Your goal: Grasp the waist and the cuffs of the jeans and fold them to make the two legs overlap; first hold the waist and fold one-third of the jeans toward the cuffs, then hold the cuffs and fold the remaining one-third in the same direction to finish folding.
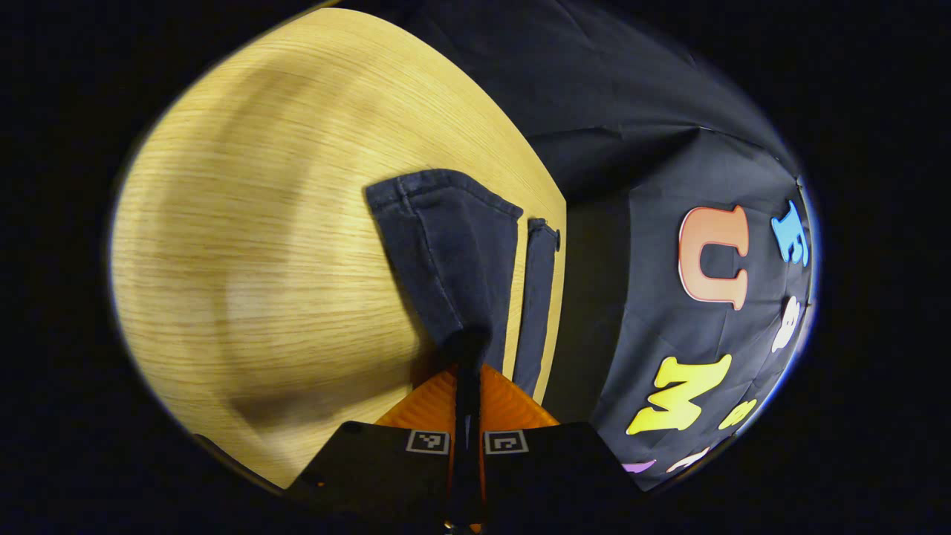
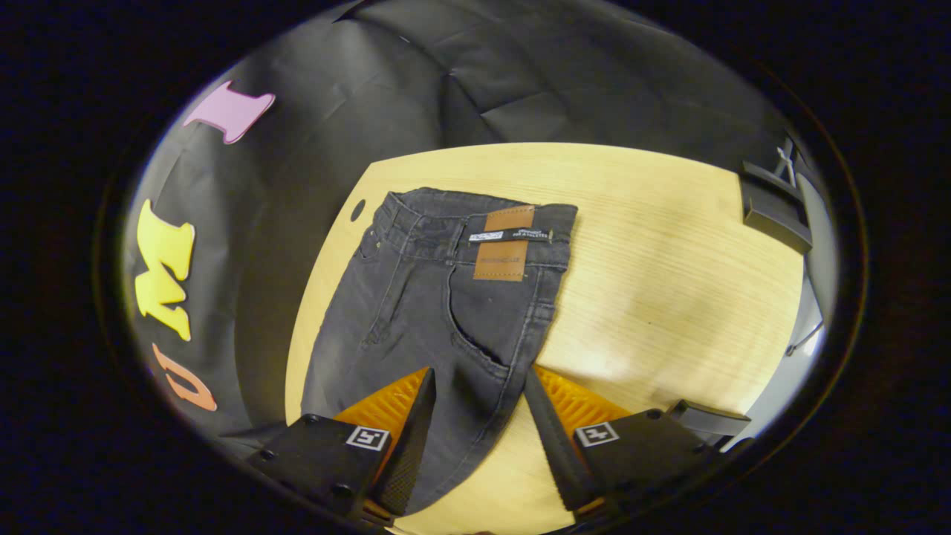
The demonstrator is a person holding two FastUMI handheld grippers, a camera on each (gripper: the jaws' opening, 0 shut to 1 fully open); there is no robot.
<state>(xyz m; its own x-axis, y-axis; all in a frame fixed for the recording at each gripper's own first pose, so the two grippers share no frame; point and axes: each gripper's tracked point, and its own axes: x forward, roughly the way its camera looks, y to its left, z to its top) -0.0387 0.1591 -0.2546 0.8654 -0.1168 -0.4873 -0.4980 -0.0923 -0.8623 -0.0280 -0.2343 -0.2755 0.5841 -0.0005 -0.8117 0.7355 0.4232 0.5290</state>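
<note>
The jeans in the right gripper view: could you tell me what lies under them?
The jeans lie flat on the wooden table. Whatever might sit beneath the denim is covered.

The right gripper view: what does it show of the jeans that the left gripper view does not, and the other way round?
The right gripper view has the waist with its brown patch and the right gripper open over the jeans. The left gripper view has the cuffs, with the left gripper shut on the denim. Both have the wooden table and the booth's black cloth wall.
</note>
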